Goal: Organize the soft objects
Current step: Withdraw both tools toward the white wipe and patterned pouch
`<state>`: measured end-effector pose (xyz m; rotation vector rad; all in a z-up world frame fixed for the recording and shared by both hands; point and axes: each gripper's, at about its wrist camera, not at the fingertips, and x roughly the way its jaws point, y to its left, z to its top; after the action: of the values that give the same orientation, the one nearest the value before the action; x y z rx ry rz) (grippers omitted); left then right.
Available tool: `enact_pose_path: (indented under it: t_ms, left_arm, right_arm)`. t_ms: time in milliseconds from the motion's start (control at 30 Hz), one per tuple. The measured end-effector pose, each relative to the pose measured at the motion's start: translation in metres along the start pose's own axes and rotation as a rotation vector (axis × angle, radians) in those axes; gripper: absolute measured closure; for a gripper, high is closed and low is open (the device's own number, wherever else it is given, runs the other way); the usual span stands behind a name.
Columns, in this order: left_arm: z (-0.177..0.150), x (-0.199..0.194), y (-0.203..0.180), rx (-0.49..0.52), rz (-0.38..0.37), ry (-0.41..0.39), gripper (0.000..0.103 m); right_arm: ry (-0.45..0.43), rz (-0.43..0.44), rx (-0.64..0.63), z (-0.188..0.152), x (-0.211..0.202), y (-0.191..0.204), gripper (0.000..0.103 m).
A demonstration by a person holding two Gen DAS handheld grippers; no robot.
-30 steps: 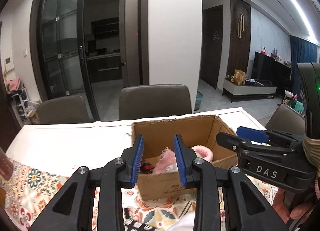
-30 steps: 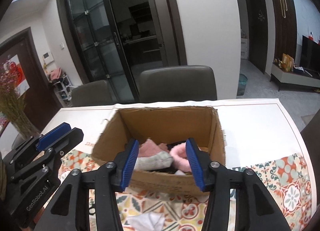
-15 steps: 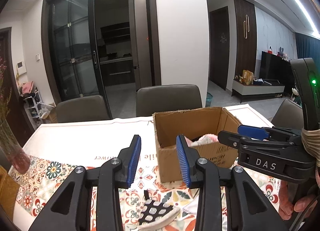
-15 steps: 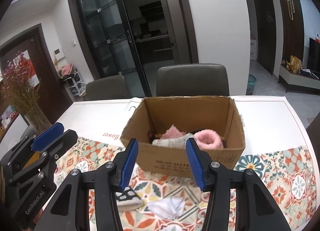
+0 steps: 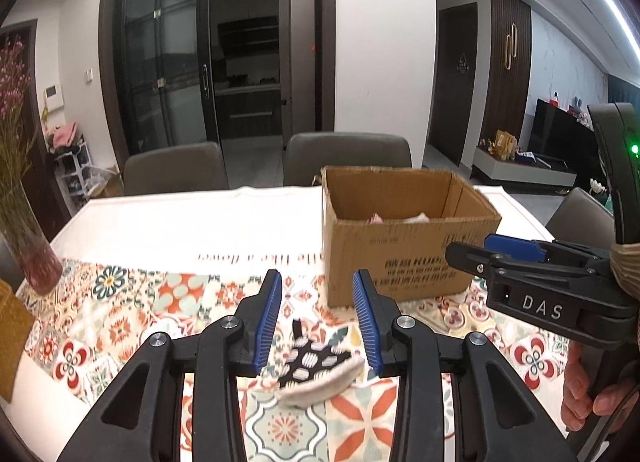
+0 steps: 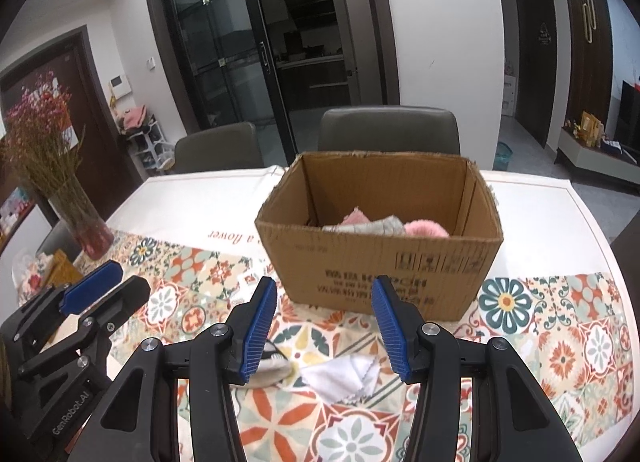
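A: Left gripper [image 5: 318, 322] status?

B: Blue pads spread apart, nothing between them. It hangs above the patterned tablecloth [image 5: 120, 326], on the near side of the cardboard box [image 5: 404, 250].

A: Right gripper [image 6: 324, 326]?

B: Same: pads wide apart, gripping nothing, also on the near side of the box. In the left wrist view it sits off to the box's right with a hand [image 5: 592, 390] on its handle.

A: Where are the soft items?

B: Two are outside the box. The black pouch with white dots [image 5: 320, 368] lies flat on the tablecloth just in front of the box, below and between the left pads and touching neither. The white cloth [image 6: 344, 376] lies crumpled just in front of the box as well, right of the pouch, below the right gripper's gap.

A: And inside?

B: A fluffy pink item [image 6: 426, 229], a grey-white cloth [image 6: 376, 226] and a paler pink piece [image 6: 356, 217] pile up against the box's near wall. From the left wrist view only their tips show over the rim.

A: Anything else around the box?

B: A glass vase of dried flowers [image 6: 82, 221] stands well to the box's left, and two grey chairs [image 6: 390, 135] stand behind it past the table's far edge.
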<state>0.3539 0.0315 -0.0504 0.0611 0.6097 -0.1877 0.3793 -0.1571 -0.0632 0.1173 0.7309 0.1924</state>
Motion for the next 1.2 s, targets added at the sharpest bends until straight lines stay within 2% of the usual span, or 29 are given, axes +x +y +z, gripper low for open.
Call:
enact_pose_path:
  t_ms: [300,567,1200]
  left_arm:
    - [-0.031,0.002,0.001,0.003,0.004,0.055,0.066]
    - [-0.048,0.006,-0.004,0.042,0.015,0.069,0.064]
    - [-0.083,0.043,-0.006,0.078,-0.008,0.167,0.06]
  right_arm:
    - [0.059,0.007,0.006,-0.023,0.011,0.001,0.052]
    - [0.116,0.008,0.006,-0.042,0.026,0.0,0.052]
    - [0.218,-0.006,0.008,-0.073,0.064,-0.007,0.052]
